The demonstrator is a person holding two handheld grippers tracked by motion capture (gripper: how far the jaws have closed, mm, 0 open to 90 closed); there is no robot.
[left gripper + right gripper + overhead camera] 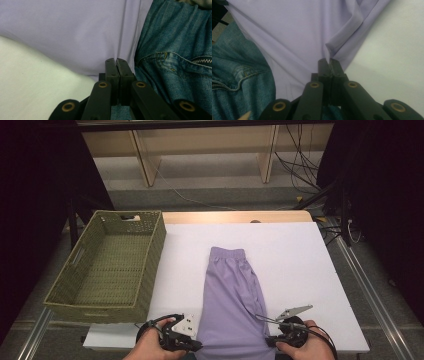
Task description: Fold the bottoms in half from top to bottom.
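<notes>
One lilac garment (231, 302) lies lengthwise on the white table (300, 270), its near end hanging over the near edge, where the left gripper (192, 344) and right gripper (270, 340) each have their fingers clamped on a near corner of the cloth. One woven basket (112, 265) stands bare at the left. By my judgement the work is just starting: corners gripped, folding and putting away still ahead.

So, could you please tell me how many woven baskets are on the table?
1. The olive-green woven basket sits at the table's left side, left of the lilac garment; none seems hidden.
</notes>
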